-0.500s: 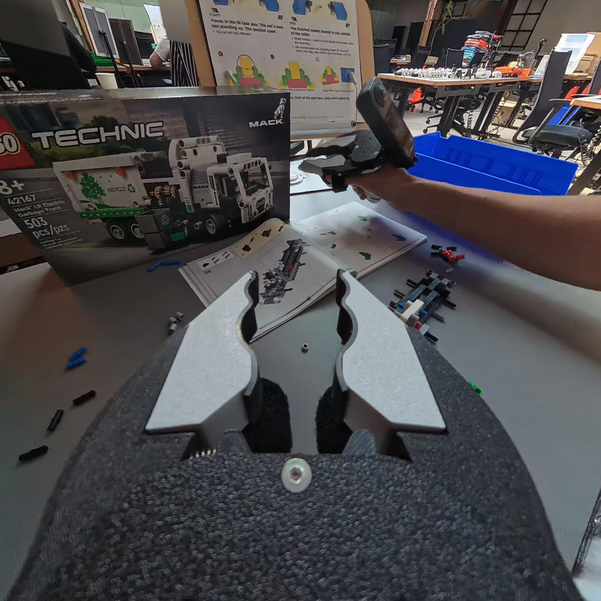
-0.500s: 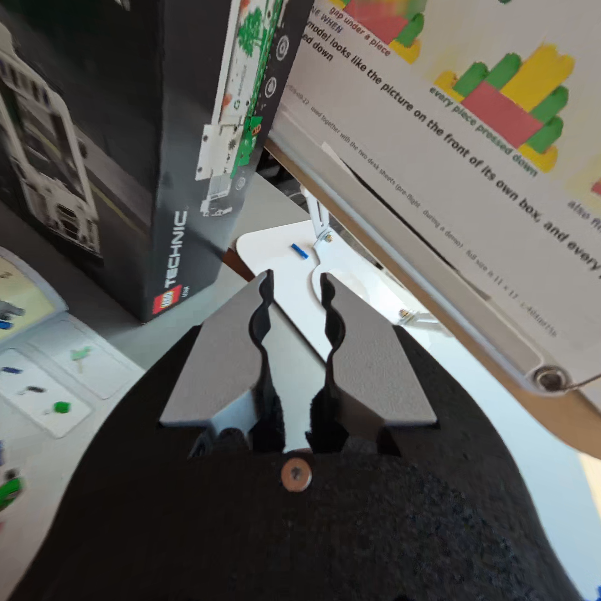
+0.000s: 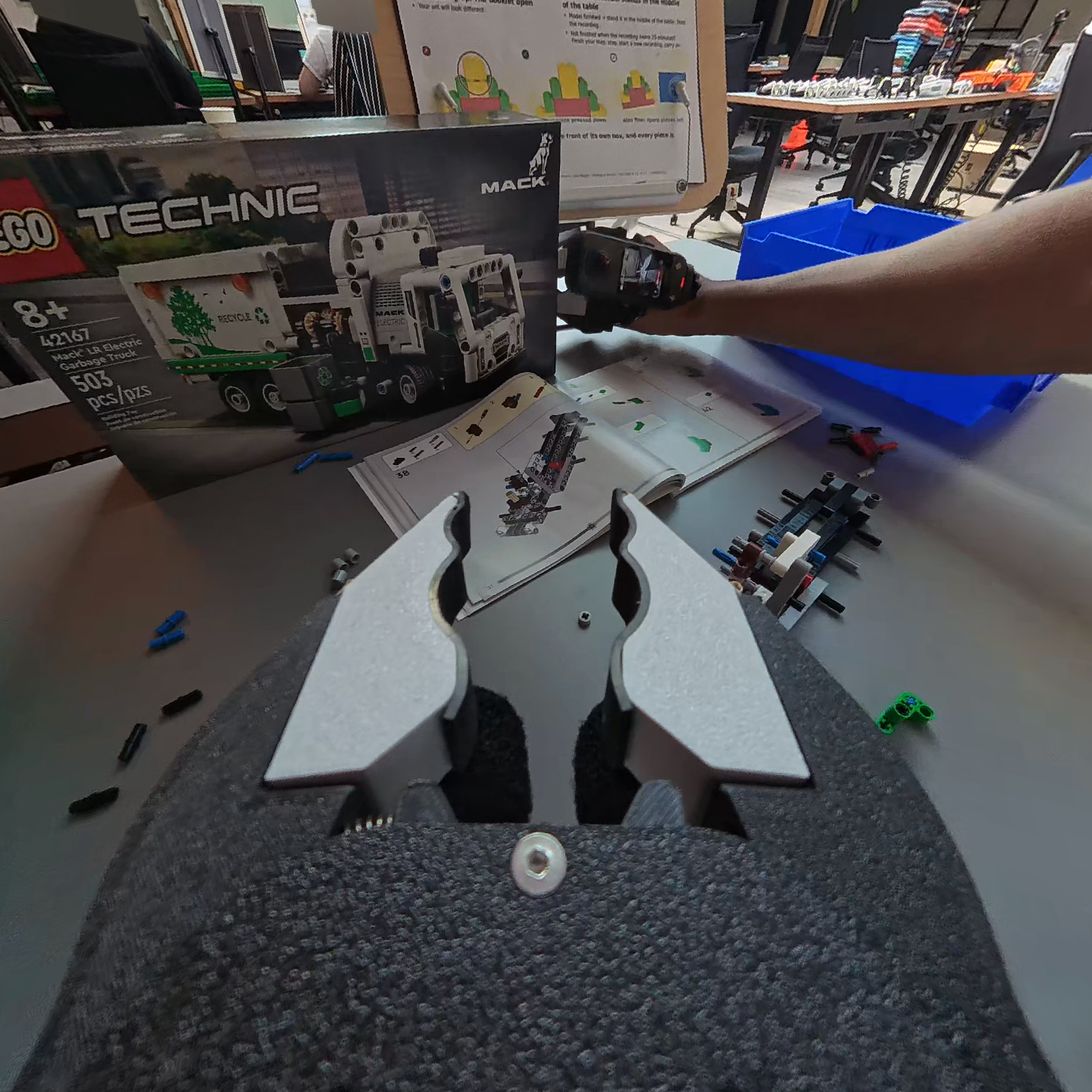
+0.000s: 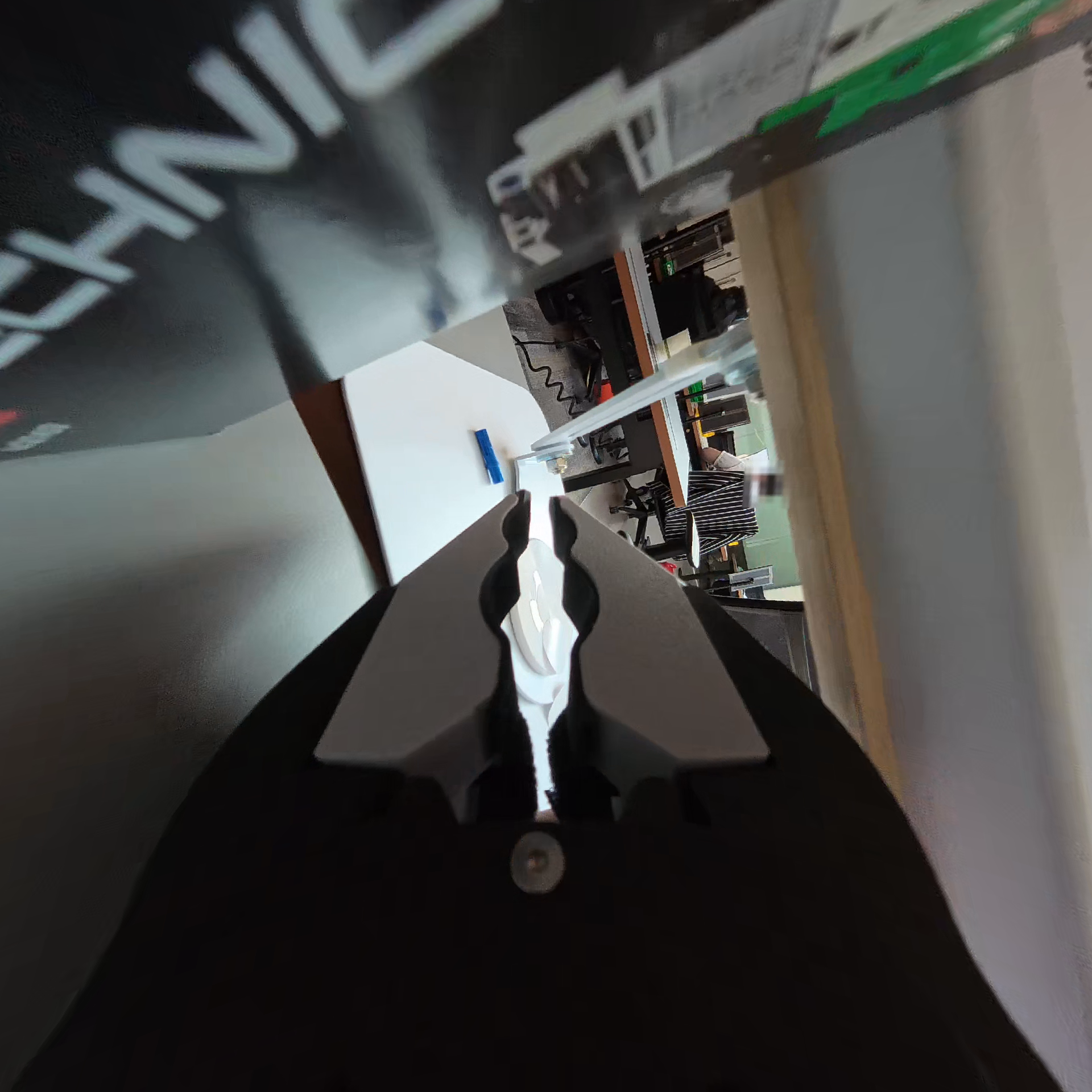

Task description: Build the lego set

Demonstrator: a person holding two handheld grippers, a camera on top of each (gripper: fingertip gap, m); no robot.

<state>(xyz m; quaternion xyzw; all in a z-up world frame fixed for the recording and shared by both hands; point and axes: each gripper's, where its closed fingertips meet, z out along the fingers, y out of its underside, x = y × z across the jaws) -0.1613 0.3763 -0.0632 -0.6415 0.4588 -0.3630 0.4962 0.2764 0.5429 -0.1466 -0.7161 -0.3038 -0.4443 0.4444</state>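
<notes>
My left gripper (image 3: 539, 508) is open and empty, hovering over the near edge of the open instruction booklet (image 3: 591, 437). A small grey piece (image 3: 584, 618) lies on the table between its fingers. The partly built dark chassis (image 3: 798, 543) lies to its right. My right gripper (image 4: 539, 501) is rolled on its side behind the set's box (image 4: 236, 177), its jaws closed to a narrow slit with nothing between them. A blue pin (image 4: 488, 456) lies on a white plate just beyond its tips. The right gripper also shows in the left wrist view (image 3: 626, 283), held out past the box (image 3: 283, 295).
Loose pieces lie around: blue pins (image 3: 168, 629), black pins (image 3: 133, 738), grey bushes (image 3: 344, 564), a green connector (image 3: 904, 712), a red piece (image 3: 860, 440). A blue bin (image 3: 857, 266) stands at the back right. A sign board (image 4: 945, 532) leans close beside the right gripper.
The right gripper has dropped lower behind the box, rolled onto its side and closed most of the way. The left gripper has stayed open and shifted only a little.
</notes>
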